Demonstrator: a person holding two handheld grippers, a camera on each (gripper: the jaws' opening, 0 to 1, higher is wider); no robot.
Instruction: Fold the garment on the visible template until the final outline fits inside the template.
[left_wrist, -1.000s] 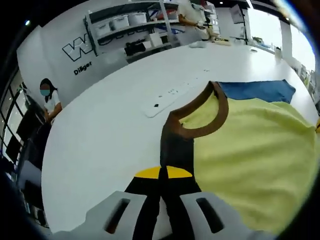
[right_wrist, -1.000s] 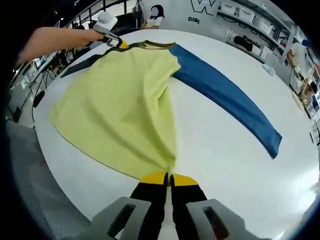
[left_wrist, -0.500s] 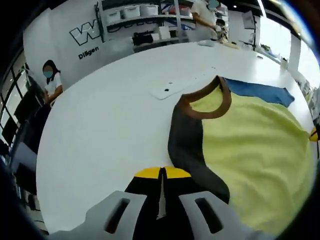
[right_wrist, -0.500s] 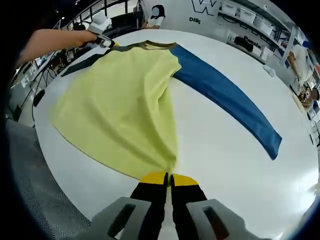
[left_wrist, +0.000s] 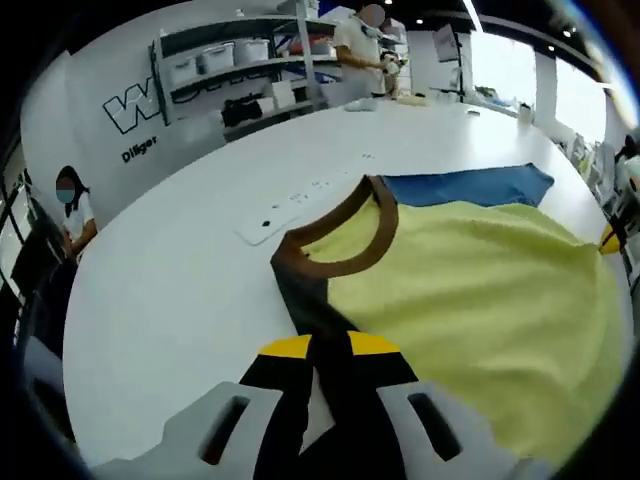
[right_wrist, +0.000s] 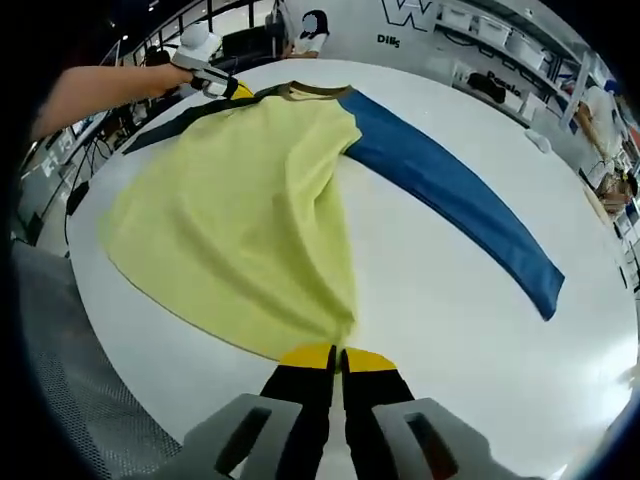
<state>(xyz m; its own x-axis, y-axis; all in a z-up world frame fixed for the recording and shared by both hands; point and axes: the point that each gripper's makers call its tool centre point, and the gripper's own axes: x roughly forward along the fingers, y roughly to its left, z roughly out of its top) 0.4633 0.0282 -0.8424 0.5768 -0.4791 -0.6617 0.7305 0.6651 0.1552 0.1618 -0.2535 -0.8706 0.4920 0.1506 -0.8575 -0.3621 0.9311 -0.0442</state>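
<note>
— Lying flat on the white counter (right_wrist: 430, 300), the garment (right_wrist: 250, 200) spreads its yellow body with the blue sleeve (right_wrist: 450, 195) stretched out to the right.
— And the claws?
— The left claw (left_wrist: 330, 345) is clenched on the dark sleeve (left_wrist: 305, 305) beside the brown collar (left_wrist: 350, 225). The right claw (right_wrist: 337, 352) is clenched on the yellow hem.
— Around it?
— Shelves holding white bins (left_wrist: 215, 57); a person (left_wrist: 365, 45) stands behind.

A large round white table (right_wrist: 440, 300) carries a long-sleeved garment (right_wrist: 250, 200) with a yellow body, spread flat. Its blue sleeve (right_wrist: 450, 195) stretches across the bare surface, and a dark sleeve (right_wrist: 175, 122) lies toward the table's edge. A flat white strip (left_wrist: 300, 200) lies beside the brown collar (left_wrist: 345, 235).
</note>
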